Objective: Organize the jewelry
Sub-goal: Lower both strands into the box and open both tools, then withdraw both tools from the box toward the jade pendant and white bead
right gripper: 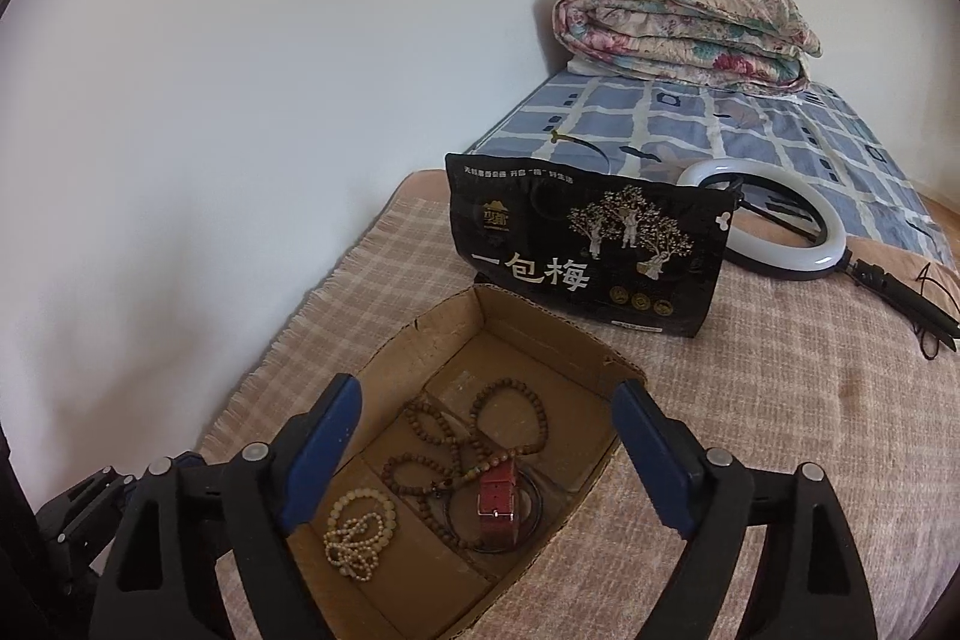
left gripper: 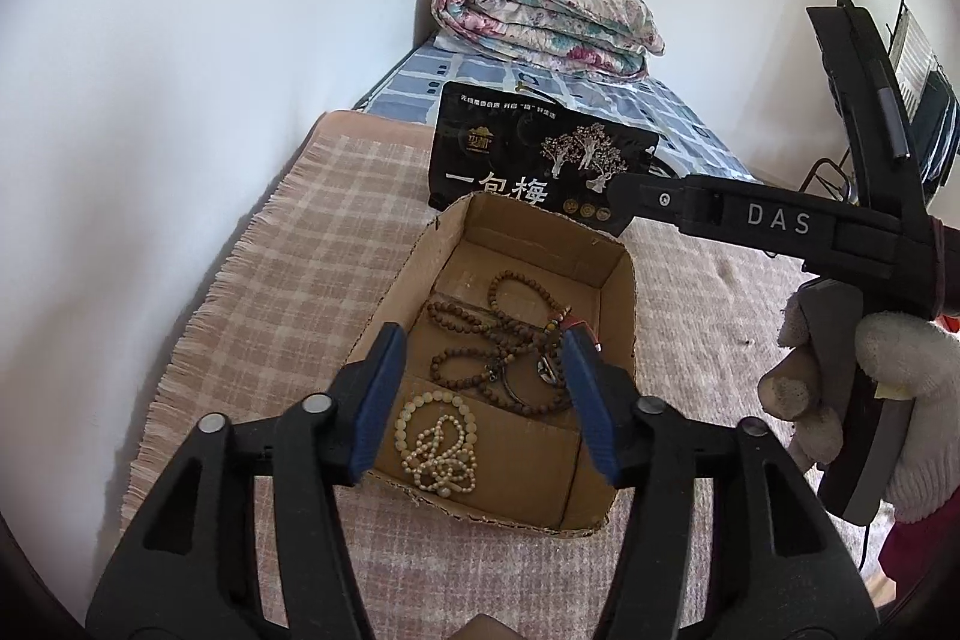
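An open cardboard box [left gripper: 528, 232] [right gripper: 540, 334] sits on a pink checked blanket. Inside lie brown wooden bead strands [left gripper: 480, 334] [right gripper: 480, 430], a cream pearl strand [left gripper: 438, 448] [right gripper: 357, 529], a dark bangle [right gripper: 528, 520] and a red leather watch strap [right gripper: 499, 496]. My left gripper [left gripper: 480, 400] is open and empty, hovering over the box's near side with the beads between its blue pads. My right gripper [right gripper: 492, 454] is open and empty above the box. In the left wrist view its black body [left gripper: 780, 220], held by a gloved hand, reaches in from the right.
A black snack bag [left gripper: 534, 154] [right gripper: 588, 244] stands just behind the box. A ring light [right gripper: 774, 220] with stand lies to the right on the blanket [right gripper: 780, 400]. A folded floral quilt [left gripper: 540, 16] [right gripper: 684, 28] rests on a blue checked sheet by the wall.
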{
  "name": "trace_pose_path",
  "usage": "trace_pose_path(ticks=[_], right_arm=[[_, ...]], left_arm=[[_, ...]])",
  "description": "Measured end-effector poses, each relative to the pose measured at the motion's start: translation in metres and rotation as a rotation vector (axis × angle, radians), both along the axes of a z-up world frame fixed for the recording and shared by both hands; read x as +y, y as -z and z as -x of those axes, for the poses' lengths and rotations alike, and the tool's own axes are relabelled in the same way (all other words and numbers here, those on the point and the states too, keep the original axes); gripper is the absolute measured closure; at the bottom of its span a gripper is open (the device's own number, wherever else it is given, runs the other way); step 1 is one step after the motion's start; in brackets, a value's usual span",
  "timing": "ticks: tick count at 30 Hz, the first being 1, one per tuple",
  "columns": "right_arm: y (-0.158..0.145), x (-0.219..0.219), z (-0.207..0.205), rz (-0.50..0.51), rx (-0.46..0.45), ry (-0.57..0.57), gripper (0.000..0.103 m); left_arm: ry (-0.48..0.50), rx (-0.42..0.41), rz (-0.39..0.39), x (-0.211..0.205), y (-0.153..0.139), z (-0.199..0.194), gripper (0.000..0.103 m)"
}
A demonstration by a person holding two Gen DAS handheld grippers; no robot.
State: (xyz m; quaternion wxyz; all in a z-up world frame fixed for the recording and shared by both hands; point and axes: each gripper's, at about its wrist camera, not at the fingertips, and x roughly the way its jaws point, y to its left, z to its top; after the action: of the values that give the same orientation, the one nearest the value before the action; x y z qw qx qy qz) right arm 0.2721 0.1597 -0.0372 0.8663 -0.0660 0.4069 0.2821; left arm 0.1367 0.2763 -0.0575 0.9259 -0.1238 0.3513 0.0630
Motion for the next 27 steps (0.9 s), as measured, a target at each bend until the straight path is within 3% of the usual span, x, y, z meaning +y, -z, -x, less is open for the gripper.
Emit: trace_pose_path(ticks=[3, 16, 27], right_arm=[[-0.002, -0.002, 0.001, 0.015, -0.023, 0.021, 0.000], [-0.004, -0.007, 0.006, 0.053, -0.042, 0.027, 0.000], [-0.021, -0.034, 0.016, 0.038, -0.066, 0.060, 0.000]], left_arm=[[0.001, -0.002, -0.009, -0.003, -0.001, 0.000, 0.036], [-0.001, -0.007, -0.007, -0.005, -0.002, 0.000, 0.033], [0.026, -0.038, -0.034, -0.031, -0.017, 0.003, 0.033]])
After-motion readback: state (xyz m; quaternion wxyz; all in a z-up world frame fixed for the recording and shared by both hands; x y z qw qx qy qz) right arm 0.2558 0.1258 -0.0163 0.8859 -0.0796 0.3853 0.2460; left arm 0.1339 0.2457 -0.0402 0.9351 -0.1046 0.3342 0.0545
